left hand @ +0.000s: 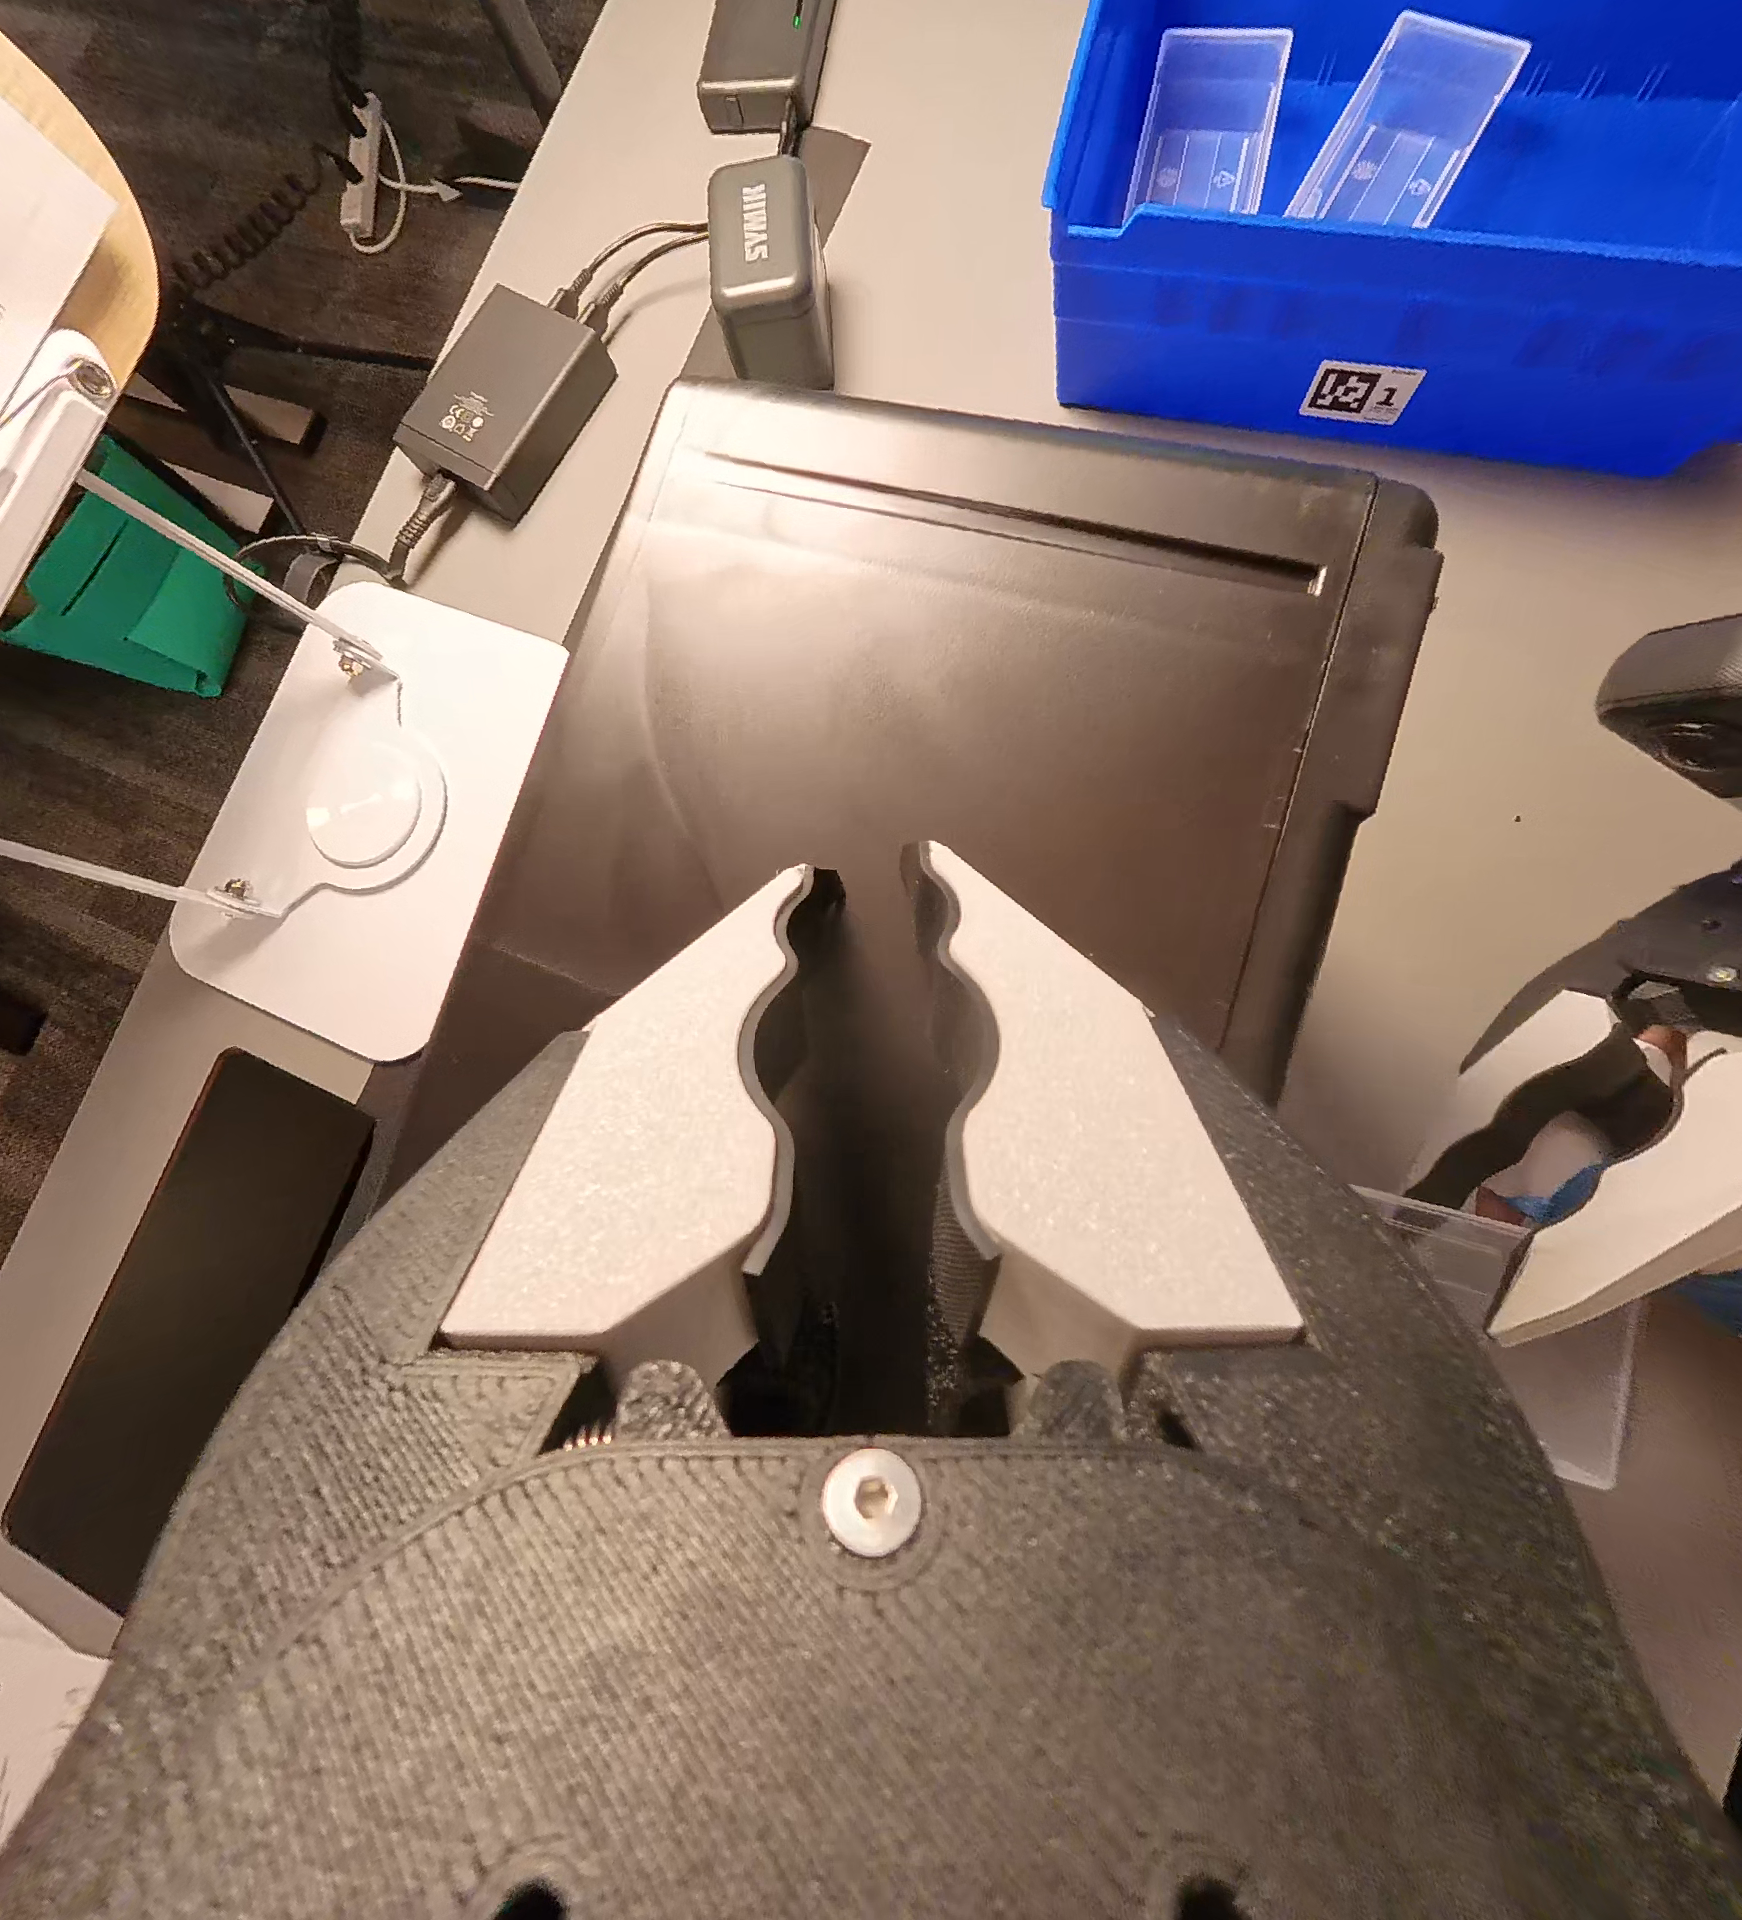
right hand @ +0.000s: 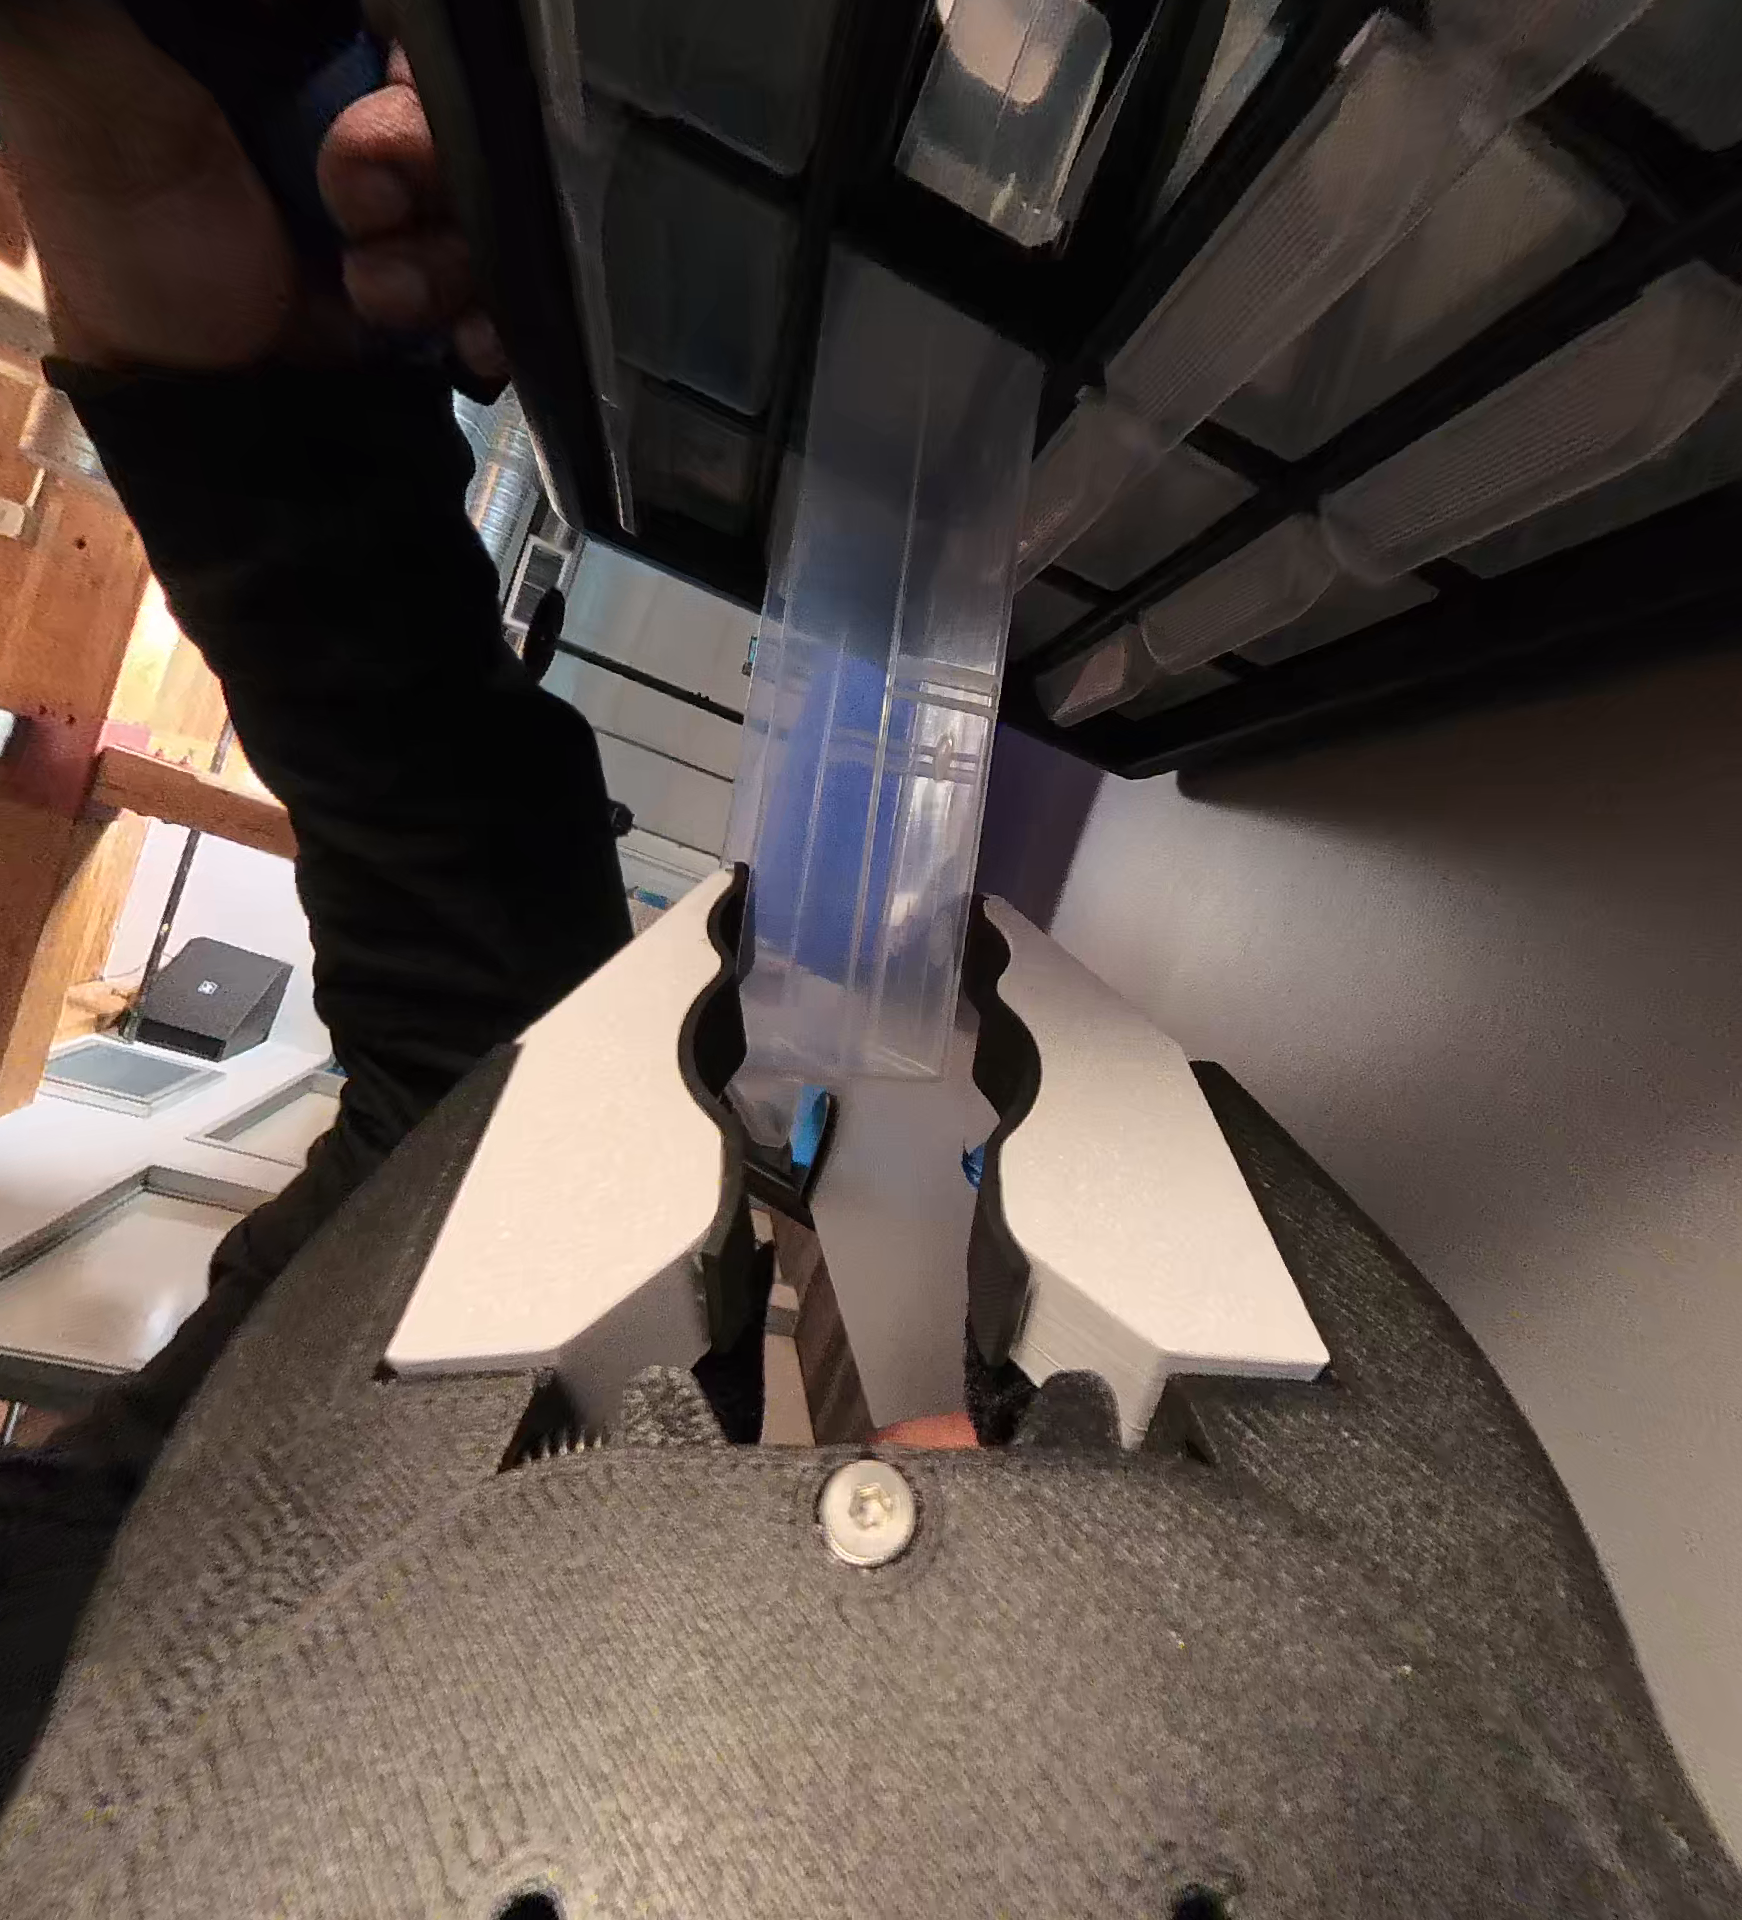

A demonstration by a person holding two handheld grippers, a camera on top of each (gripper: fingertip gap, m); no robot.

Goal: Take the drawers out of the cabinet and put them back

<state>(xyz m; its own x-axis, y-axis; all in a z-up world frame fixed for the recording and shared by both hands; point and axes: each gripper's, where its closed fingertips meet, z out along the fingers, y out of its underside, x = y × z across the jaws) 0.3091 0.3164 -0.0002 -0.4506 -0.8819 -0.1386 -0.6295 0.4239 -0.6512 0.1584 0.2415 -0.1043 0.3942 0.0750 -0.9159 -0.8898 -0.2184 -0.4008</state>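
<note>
In the left wrist view my left gripper (left hand: 867, 868) is at the top of the black cabinet (left hand: 1002, 644), its fingers closed narrowly on a dark ridge of the cabinet's near edge. In the right wrist view my right gripper (right hand: 856, 894) is shut on a clear plastic drawer (right hand: 877, 727) that sticks partway out of the cabinet's front (right hand: 1262, 436); both pads touch its side walls. The right gripper also shows in the left wrist view (left hand: 1480, 1195), beside the cabinet, with part of the clear drawer (left hand: 1563, 1392) under it.
A blue bin (left hand: 1262, 301) behind the cabinet holds two clear drawers (left hand: 1210, 125). Grey power adapters (left hand: 503, 405) with cables and a white plate (left hand: 379, 810) lie left of the cabinet. A person's hand (right hand: 171, 208) is at the cabinet's edge. Other clear drawers (right hand: 1418, 332) fill the cabinet's front.
</note>
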